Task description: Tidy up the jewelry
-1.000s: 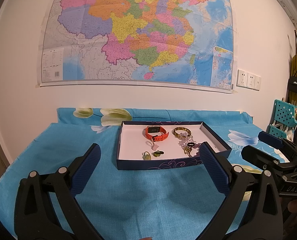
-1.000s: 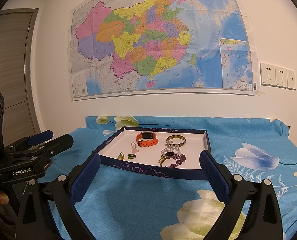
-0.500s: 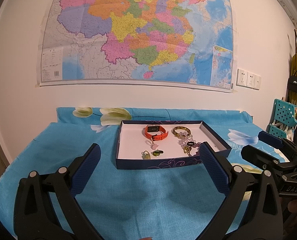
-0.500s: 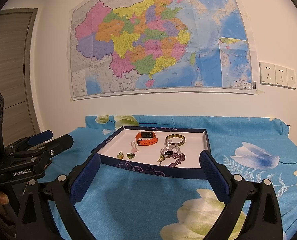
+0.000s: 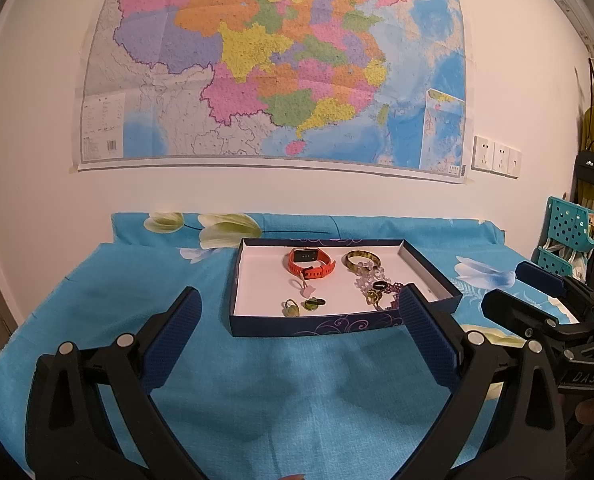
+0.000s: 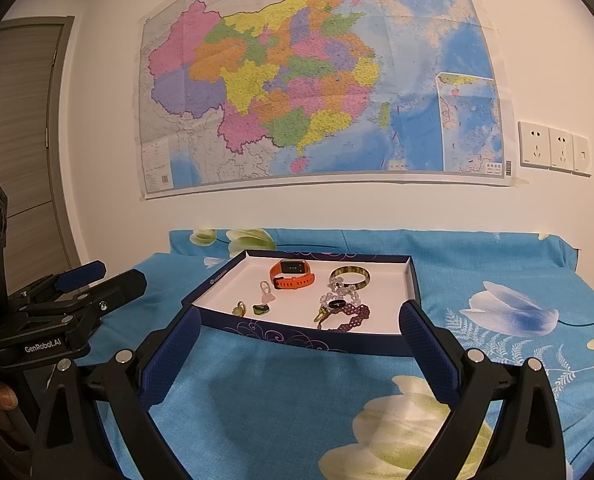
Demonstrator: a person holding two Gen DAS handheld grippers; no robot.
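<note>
**Mia:** What is closest to the camera?

**Tom:** The two claws. The left gripper (image 5: 297, 316) is spread wide and holds nothing. The right gripper (image 6: 297, 326) is wide and empty too. Both hang over the blue flowered cloth (image 5: 281, 384), a little way back from the box.

**Mia:** And past them?

**Tom:** The dark blue box (image 5: 309, 326) lies flat on the cloth, straight ahead of both claws. All the jewelry is inside it. Near the front wall are a small gold ring (image 5: 291, 309) and a green ring (image 5: 313, 303), just beside each other. A pink charm (image 5: 305, 288) sits behind them. To the right, a clear bead bracelet (image 6: 341, 289), a black ring (image 6: 337, 304) and a purple bead chain (image 6: 353, 318) lie piled together, touching. At the back are the orange watch (image 5: 311, 264) and a green bangle (image 5: 361, 260).

**Mia:** What could go wrong?

**Tom:** The rings are tiny and lie flat, so the wide pads (image 5: 173, 340) might slip off them. The pile looks tangled, so pulling one piece might drag the others along. A low claw could also bump the front wall and push the box.

**Mia:** What is farthest?

**Tom:** The white wall with a big colored map (image 5: 273, 72).
</note>
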